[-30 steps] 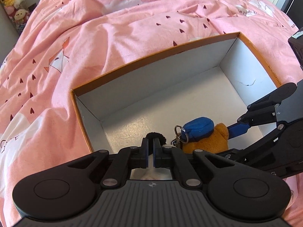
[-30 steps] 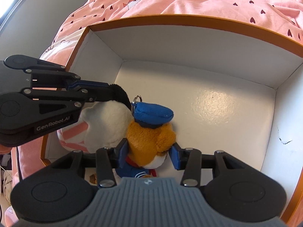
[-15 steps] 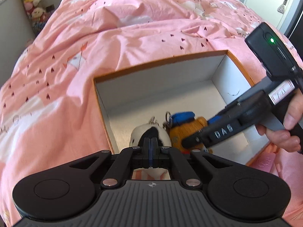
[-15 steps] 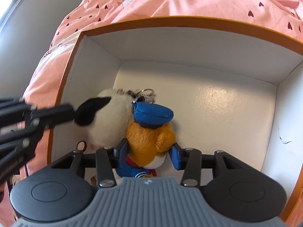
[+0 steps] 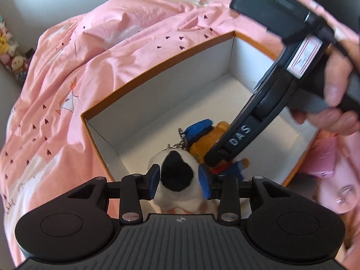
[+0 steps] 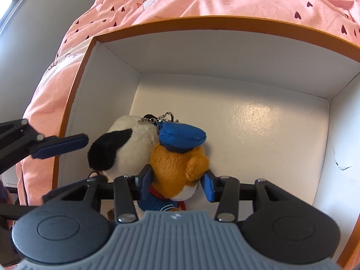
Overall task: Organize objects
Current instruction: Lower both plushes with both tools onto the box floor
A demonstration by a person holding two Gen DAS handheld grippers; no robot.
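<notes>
A white plush with a black patch [image 5: 177, 175] and an orange plush with a blue cap [image 5: 202, 136] lie side by side in an orange-rimmed white box [image 5: 157, 67]. My left gripper [image 5: 179, 183] is open, its pads on either side of the white plush's black patch. In the right wrist view my right gripper [image 6: 177, 185] is open around the orange plush [image 6: 177, 164], with the white plush [image 6: 123, 148] to its left. The box's far wall [image 6: 225, 54] stands behind them.
The box sits on a bed with a pink heart-print duvet [image 5: 78, 78]. A pink object [image 5: 324, 159] lies just outside the box's right wall. Stuffed toys [image 5: 9, 51] stand on a shelf at far left.
My left gripper was shut on the white plush's black patch, then opened and pulled back and up. The white plush now lies free in the box. The right gripper has stayed open around the orange plush.
</notes>
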